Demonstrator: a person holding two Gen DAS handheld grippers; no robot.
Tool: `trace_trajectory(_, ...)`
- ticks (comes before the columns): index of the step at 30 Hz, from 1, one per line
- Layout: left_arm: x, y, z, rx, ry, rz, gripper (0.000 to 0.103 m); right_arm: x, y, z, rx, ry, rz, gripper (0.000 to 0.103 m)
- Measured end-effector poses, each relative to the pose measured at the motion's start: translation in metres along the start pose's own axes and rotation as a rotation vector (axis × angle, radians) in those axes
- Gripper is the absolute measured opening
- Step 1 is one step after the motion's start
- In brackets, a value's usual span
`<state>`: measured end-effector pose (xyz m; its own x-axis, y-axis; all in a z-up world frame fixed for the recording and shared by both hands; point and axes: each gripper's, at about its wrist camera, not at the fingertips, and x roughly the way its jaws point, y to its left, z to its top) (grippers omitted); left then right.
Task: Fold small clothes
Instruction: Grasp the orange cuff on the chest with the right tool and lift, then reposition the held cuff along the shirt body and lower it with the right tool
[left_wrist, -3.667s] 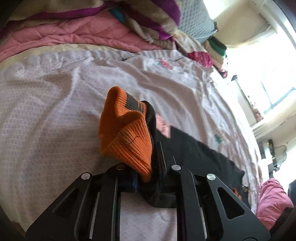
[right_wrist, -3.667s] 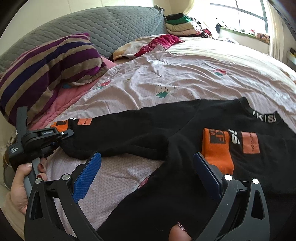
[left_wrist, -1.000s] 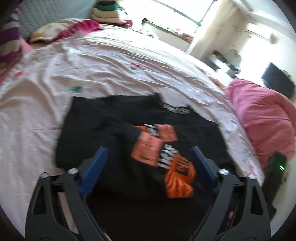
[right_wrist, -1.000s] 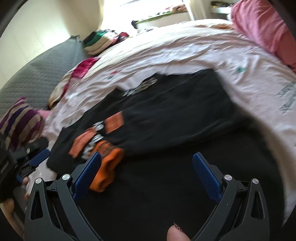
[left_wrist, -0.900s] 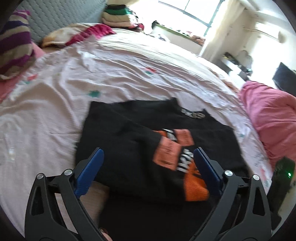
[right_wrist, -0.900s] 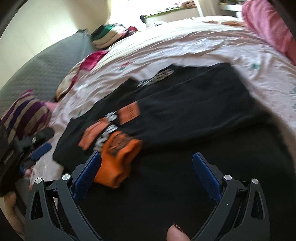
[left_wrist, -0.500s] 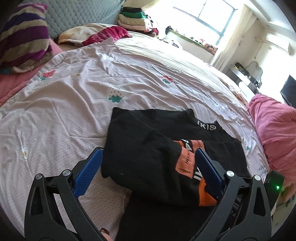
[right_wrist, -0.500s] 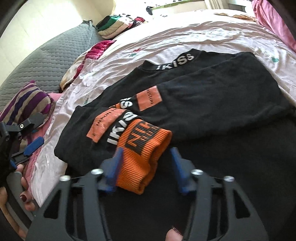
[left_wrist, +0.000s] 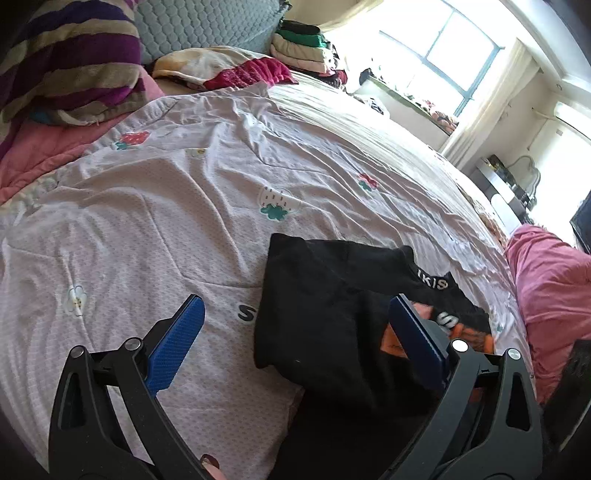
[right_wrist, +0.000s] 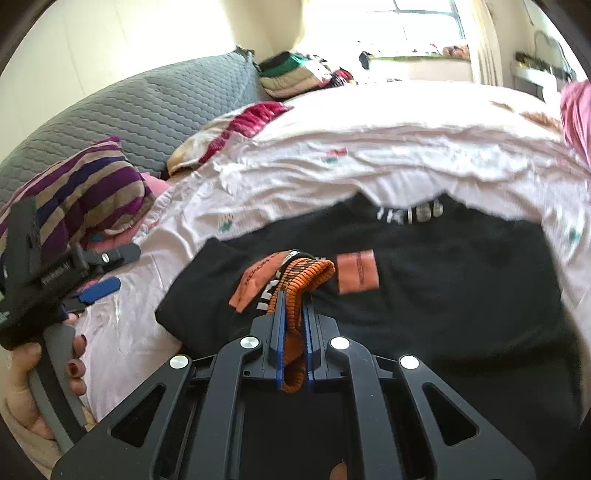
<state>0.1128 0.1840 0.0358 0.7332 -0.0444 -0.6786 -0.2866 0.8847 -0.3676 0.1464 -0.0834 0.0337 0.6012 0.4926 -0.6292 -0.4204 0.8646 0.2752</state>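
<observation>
A black sweater (right_wrist: 443, 280) with orange patches and an orange ribbed cuff (right_wrist: 306, 277) lies on the bed, its left sleeve folded across the chest. My right gripper (right_wrist: 293, 306) is shut on the orange cuff and lifts it slightly. The sweater also shows in the left wrist view (left_wrist: 325, 314), its folded left edge between my open fingers. My left gripper (left_wrist: 295, 339) is open and empty above the sheet and the sweater's left side. In the right wrist view the left gripper (right_wrist: 99, 273) sits at the far left, held by a hand.
The bed has a pale pink patterned sheet (left_wrist: 166, 206). A striped purple pillow (left_wrist: 70, 51) and a grey quilted headboard (right_wrist: 147, 110) are at the head. Folded clothes (left_wrist: 303, 44) are stacked near the window. A pink blanket (left_wrist: 554, 288) lies at the right.
My right gripper has closed on the orange cuff and raised it. My left gripper has drawn back to the left, staying open.
</observation>
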Motion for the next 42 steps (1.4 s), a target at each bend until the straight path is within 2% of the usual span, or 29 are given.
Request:
trace_trajectory(4,-0.002,0.001,0.001,0.007,-0.007,0.011,0.093,-0.015,-0.008,0.021,-0.033,-0.043,-0.015,0.007)
trace_trajectory(12,-0.002,-0.011,0.006,0.035,-0.009,-0.014,0.093,-0.041,-0.050,0.049,-0.043,-0.111,-0.103,0.006)
trace_trajectory(20,0.009,-0.043,0.012,0.103,0.022,-0.066,0.093,-0.052,-0.087,0.045,-0.009,-0.119,-0.144,0.006)
trace_trajectory(27,0.037,-0.083,0.020,0.227,0.074,-0.086,0.093,-0.060,-0.108,0.035,0.012,-0.124,-0.172,0.006)
trace_trajectory(28,0.042,-0.086,0.020,0.244,0.079,-0.078,0.091,-0.060,-0.111,0.033,0.014,-0.124,-0.177,0.006)
trace_trajectory(30,0.055,-0.091,0.017,0.273,0.095,-0.074,0.077,-0.061,-0.114,0.030,0.012,-0.122,-0.190,0.006)
trace_trajectory(31,0.060,-0.090,0.015,0.271,0.108,-0.083,0.066,-0.061,-0.116,0.028,0.013,-0.121,-0.197,0.006)
trace_trajectory(35,0.079,-0.090,0.006,0.263,0.165,-0.106,0.049,-0.058,-0.125,0.021,0.027,-0.116,-0.216,0.006)
trace_trajectory(40,0.085,-0.097,-0.004,0.321,0.173,-0.104,0.036,-0.051,-0.135,0.013,0.045,-0.101,-0.237,0.006)
trace_trajectory(42,0.090,-0.100,-0.008,0.332,0.190,-0.110,0.034,-0.048,-0.138,0.010,0.045,-0.092,-0.249,0.006)
